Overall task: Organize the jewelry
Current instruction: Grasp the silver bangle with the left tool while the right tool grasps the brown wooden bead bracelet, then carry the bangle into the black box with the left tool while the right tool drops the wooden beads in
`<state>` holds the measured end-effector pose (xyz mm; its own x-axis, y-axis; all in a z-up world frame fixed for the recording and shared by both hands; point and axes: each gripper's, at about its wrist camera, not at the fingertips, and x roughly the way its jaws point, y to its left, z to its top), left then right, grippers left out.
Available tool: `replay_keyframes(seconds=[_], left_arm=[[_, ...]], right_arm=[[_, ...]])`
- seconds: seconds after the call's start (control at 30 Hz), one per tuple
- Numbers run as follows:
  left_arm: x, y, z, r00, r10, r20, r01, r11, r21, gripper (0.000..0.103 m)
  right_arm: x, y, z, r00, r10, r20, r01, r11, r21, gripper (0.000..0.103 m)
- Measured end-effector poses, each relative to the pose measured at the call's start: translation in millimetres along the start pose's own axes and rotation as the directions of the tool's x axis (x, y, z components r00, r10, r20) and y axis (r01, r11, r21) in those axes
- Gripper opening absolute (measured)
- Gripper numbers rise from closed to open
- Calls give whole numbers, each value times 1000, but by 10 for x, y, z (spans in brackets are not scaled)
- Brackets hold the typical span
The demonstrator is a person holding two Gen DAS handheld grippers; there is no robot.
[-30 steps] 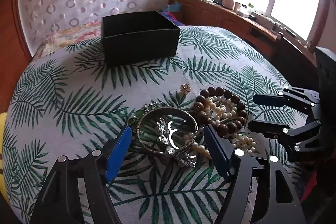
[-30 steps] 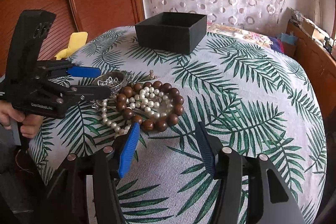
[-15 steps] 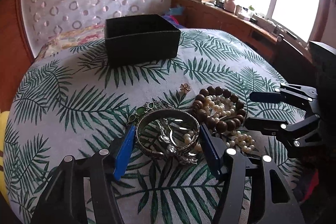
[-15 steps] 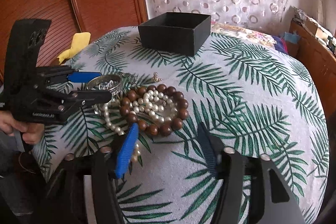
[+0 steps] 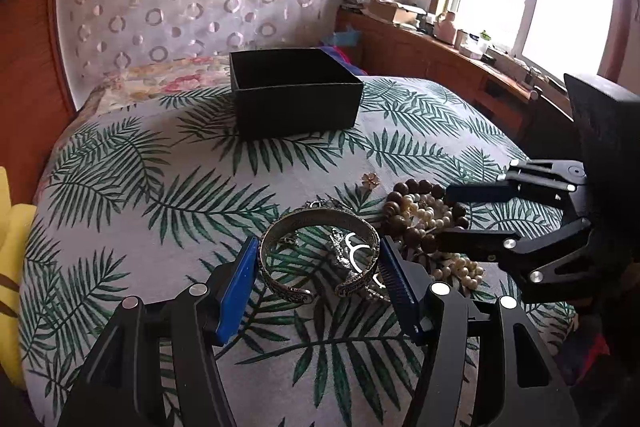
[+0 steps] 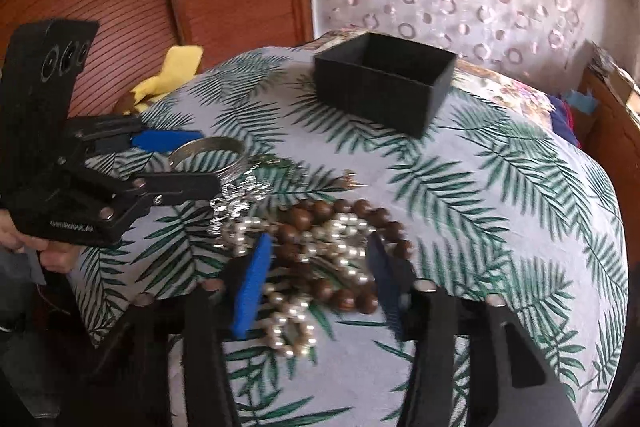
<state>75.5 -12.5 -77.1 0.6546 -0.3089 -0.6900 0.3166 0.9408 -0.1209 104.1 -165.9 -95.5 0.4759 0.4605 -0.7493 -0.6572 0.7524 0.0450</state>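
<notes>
Lowest in the left wrist view, the left gripper [image 5: 318, 267] has its two blue pads set either side of a silver cuff bangle [image 5: 318, 251]; the pads sit at the bangle's outer rim, left and right, and appear to be touching it, so the fingers grasp the bangle. The bangle lies on the palm-leaf tablecloth [image 5: 160, 227] with small silver pieces [image 5: 344, 247] tangled inside its ring. Just right of it, at mid-right of the frame, lies a heap of brown wooden beads [image 5: 404, 223] and white pearls [image 5: 460, 267], and the right gripper [image 5: 452, 215] reaches in from the right edge with one finger above the heap and one below.

In the right wrist view, blurred, the right gripper [image 6: 320, 267] spreads its fingers wide around the same heap at lower centre: the brown bead bracelet [image 6: 340, 247] lies between the pads with pearl strands [image 6: 288, 327] trailing toward the bottom. The fingers are released, with a gap on both sides. At the left edge the left gripper [image 6: 184, 163] holds the bangle [image 6: 212, 151].

A small gold flower charm [image 5: 367, 179] lies alone on the cloth a little beyond the heap.

Farthest, in the upper centre of the left view and upper right of centre in the right view, stands a lidless black box [image 5: 296, 99] [image 6: 384, 79], well apart from the jewelry. Its dark interior shows nothing inside that can be made out.
</notes>
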Motion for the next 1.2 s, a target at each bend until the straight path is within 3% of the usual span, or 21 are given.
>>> replay_keyframes(seconds=[0.07,0.27,0.4,0.8,1.2], left_arm=[[-16,22,-9,1000,2,5,-2,1000,-5,58],[-40,65,-13,1000,9,9,-9,1000,-13,58],[-49,85,-8,1000,12,14,-12,1000,-17,58],[-83,62,228,998,26,57,-26,1000,5,58],[-9,48,500,995,43,85,-46,998,33,58]], right_arm=[[42,66,-5,1000,-9,-14,9,1000,-29,37],[144,162,-14,996,-79,-43,74,992,-104,36],[117,147,-6,996,-79,-42,74,991,-112,15],[-327,-148,295,991,-74,108,79,996,-45,15],[-471,-362,632,980,-89,177,93,996,-15,15]])
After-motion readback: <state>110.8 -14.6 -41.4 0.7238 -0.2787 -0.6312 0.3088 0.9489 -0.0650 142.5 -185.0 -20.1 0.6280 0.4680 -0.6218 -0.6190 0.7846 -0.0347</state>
